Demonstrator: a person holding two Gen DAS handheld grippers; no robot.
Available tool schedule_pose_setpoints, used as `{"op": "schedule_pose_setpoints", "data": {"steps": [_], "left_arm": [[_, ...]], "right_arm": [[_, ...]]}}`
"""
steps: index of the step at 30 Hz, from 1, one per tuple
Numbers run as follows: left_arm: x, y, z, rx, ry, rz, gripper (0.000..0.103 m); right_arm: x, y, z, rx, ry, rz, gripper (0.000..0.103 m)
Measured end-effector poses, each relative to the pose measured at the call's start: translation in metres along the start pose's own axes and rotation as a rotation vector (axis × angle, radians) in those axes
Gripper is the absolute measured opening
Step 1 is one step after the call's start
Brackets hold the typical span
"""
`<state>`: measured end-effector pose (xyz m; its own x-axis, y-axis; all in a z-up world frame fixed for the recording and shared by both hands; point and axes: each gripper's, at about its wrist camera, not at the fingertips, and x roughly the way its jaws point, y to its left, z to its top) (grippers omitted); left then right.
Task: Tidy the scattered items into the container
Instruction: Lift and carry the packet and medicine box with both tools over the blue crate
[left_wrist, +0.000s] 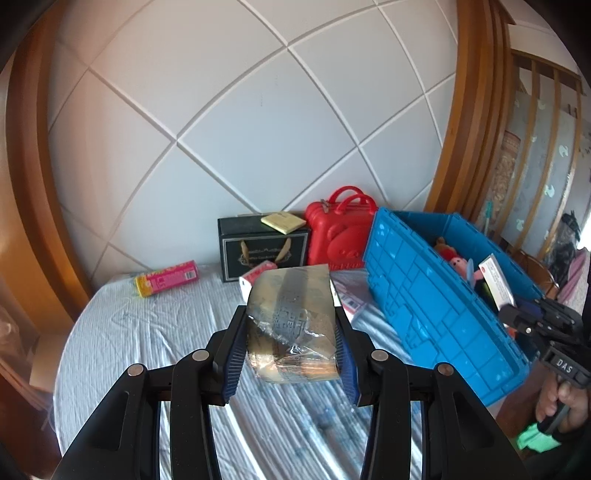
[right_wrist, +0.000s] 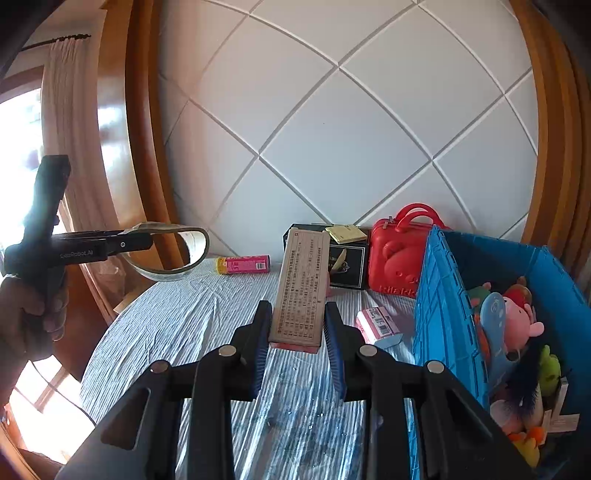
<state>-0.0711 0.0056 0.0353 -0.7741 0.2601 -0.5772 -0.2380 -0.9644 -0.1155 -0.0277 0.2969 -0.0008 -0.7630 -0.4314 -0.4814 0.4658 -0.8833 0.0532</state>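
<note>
The roll of packing tape (left_wrist: 291, 325) sits clamped in the left gripper (left_wrist: 291, 345), lifted off the striped cloth (left_wrist: 155, 332). The right gripper (right_wrist: 297, 341) pinches a long printed box (right_wrist: 301, 288), also aloft. Only the right view looks down into the blue crate (right_wrist: 443, 325), where perhaps five plush toys (right_wrist: 517, 321) crowd together. Three items remain on the cloth: a pink tube (right_wrist: 243, 264) and two small pink packets (right_wrist: 380, 325), with bare cloth between them.

— What stayed unclear?
— The print on the long box (right_wrist: 301, 284) was too small to read, and the blue crate (right_wrist: 443, 314) ran past the frame's right edge.
— Anything hidden?
— Toys (right_wrist: 517, 321) overlapped.
</note>
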Motion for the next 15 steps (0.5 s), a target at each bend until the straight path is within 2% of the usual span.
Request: {"op": "schedule_pose_setpoints", "data": {"steps": [9, 15], "left_arm": [[-0.012, -0.024, 0.016, -0.002, -0.037, 0.013, 0.042], [-0.006, -0.046, 0.030, 0.007, -0.044, 0.008, 0.042]], "right_arm": [[-0.020, -0.024, 0.011, 0.003, -0.047, 0.027, 0.028], [-0.034, -0.045, 0.015, 0.016, -0.067, 0.029, 0.028]]}}
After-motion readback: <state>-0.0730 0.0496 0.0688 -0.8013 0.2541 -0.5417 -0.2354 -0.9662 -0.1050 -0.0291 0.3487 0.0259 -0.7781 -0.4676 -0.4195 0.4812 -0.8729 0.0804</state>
